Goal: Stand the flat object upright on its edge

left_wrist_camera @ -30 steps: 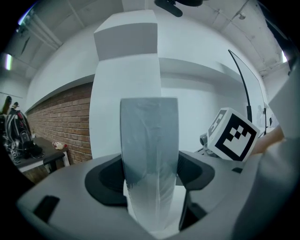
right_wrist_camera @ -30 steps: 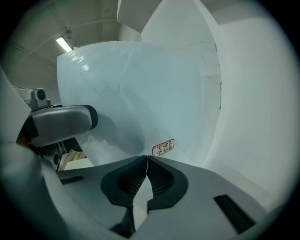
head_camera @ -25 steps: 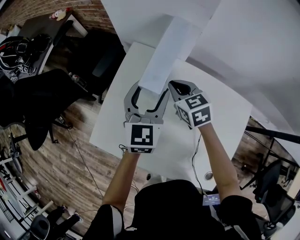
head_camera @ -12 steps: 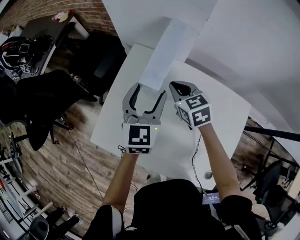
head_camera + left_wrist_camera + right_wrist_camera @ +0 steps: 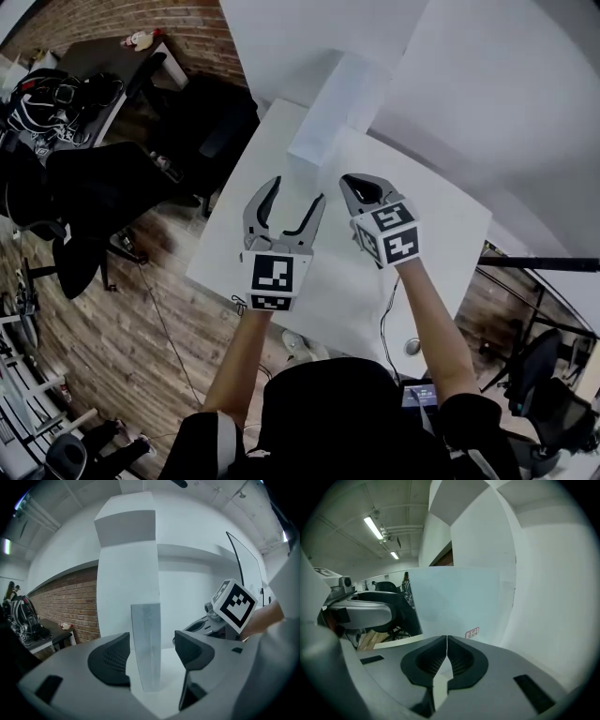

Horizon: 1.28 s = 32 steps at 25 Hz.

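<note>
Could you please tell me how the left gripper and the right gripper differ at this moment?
The left gripper's jaws stand apart; the right gripper's are closed together on nothing. The left gripper faces the white panel's thin edge, in line with the gap between its jaws; the right gripper faces the panel's broad side. Shared: neither touches the panel, which stands upright on the table.

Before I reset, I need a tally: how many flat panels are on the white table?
1. The pale flat rectangular panel stands upright on its edge at the white table's far side, just beyond the open left gripper, untouched. None seem hidden.
</note>
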Motion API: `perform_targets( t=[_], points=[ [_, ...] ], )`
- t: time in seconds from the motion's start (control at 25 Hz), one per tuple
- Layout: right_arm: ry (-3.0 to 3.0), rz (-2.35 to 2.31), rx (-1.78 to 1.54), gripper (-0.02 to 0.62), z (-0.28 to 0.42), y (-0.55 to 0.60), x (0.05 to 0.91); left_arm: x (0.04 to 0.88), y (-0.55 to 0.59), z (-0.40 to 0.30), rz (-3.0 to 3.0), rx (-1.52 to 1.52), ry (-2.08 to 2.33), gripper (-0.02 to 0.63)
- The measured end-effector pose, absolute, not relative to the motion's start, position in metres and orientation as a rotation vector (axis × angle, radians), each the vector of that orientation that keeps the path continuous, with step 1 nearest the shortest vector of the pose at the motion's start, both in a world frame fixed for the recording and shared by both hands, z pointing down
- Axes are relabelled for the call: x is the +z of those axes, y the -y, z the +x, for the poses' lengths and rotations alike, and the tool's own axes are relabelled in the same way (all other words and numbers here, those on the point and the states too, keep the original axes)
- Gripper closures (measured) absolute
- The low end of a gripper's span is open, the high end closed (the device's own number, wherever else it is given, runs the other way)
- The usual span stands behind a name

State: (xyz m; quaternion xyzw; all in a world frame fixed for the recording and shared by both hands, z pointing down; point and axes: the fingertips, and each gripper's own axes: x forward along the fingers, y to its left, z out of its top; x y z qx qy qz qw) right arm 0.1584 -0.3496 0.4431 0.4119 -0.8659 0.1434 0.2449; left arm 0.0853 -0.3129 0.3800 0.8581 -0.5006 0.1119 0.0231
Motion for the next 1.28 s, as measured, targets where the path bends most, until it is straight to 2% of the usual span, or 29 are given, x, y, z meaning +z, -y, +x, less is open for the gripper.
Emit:
perform_targets(
  t=[0.28,0.76,1.0,1.28],
  points=[
    [2.394,1.17,0.332,0.554,0.15,0.301,0.411,0.363,0.259,0.073,2.667,0.319,1.508,0.302],
    [2.456,1.221,0.278,0.554,0.135,0.21,0.367,0.34,0.171,0.054,2.665,0.264,1.518,0.432],
    [2.503,1.307,0.301,0.554,0.137,0.177,0.336,0.324,0.136,0.048,2.685,0.26,1.549,0.539],
    [2.53,1.34,0.245,0.555,0.137,0.137,0.313,0.312,0.097,0.049,2.694,0.233,1.555,0.578]
  ],
)
